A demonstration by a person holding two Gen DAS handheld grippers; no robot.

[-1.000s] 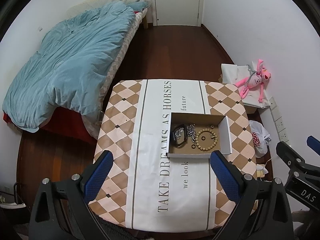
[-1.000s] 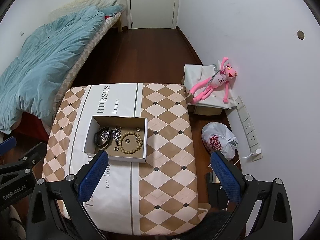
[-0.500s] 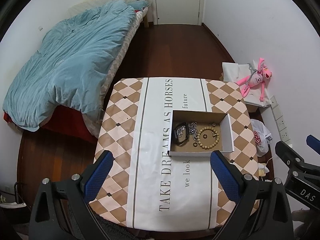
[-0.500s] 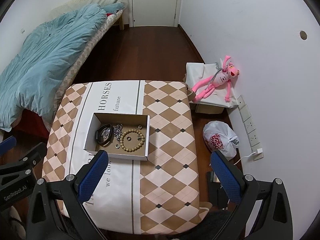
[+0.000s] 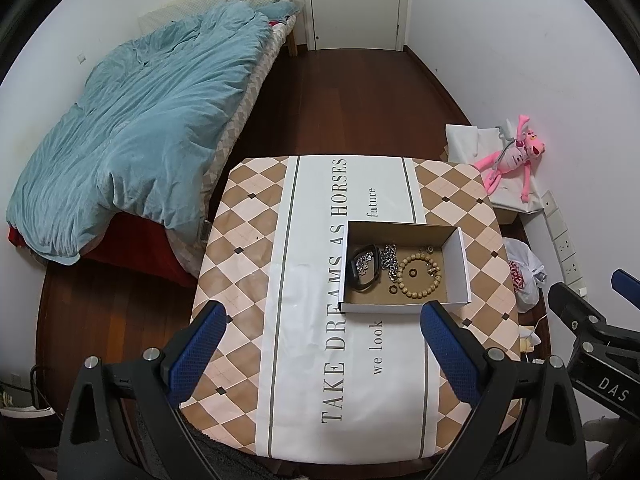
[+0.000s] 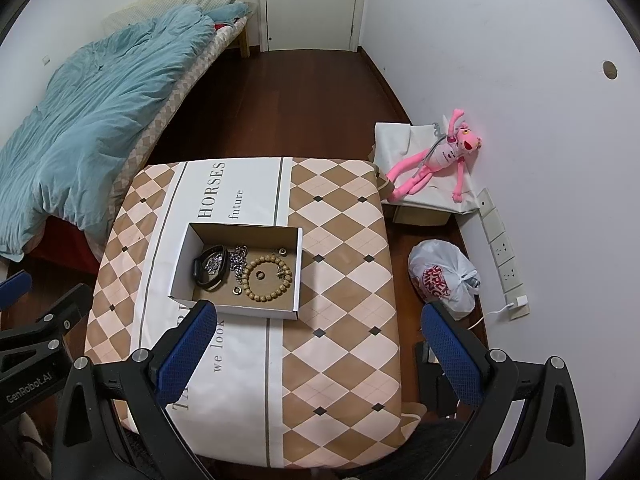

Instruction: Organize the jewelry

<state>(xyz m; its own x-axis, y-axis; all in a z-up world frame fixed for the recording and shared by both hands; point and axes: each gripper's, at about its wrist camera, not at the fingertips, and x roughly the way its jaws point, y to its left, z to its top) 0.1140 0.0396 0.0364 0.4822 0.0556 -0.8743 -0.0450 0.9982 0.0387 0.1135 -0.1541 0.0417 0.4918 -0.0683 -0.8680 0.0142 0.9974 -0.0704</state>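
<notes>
An open cardboard box (image 5: 459, 264) (image 6: 297, 268) sits on a table with a diamond-patterned cloth (image 5: 248, 240) (image 6: 344, 240). Inside lie a wooden bead bracelet (image 5: 420, 276) (image 6: 267, 279), a silver chain (image 5: 389, 261) (image 6: 237, 261), a black band (image 5: 362, 268) (image 6: 210, 270) and a few small rings (image 5: 392, 289) (image 6: 236, 290). My left gripper (image 5: 322, 322) hovers open above the table's near half, just short of the box. My right gripper (image 6: 316, 322) is open too, held high over the table's right side, with nothing between its fingers.
A bed with a blue duvet (image 5: 140, 128) fills the left side. A pink plush toy (image 6: 436, 158) lies on a covered box by the right wall, with a white plastic bag (image 6: 444, 276) on the floor below it. A closed door (image 5: 356, 0) stands at the far end.
Both views have shifted slightly, so the box sits a little lower and nearer in each view. Both grippers stay open and the jewelry has not moved.
</notes>
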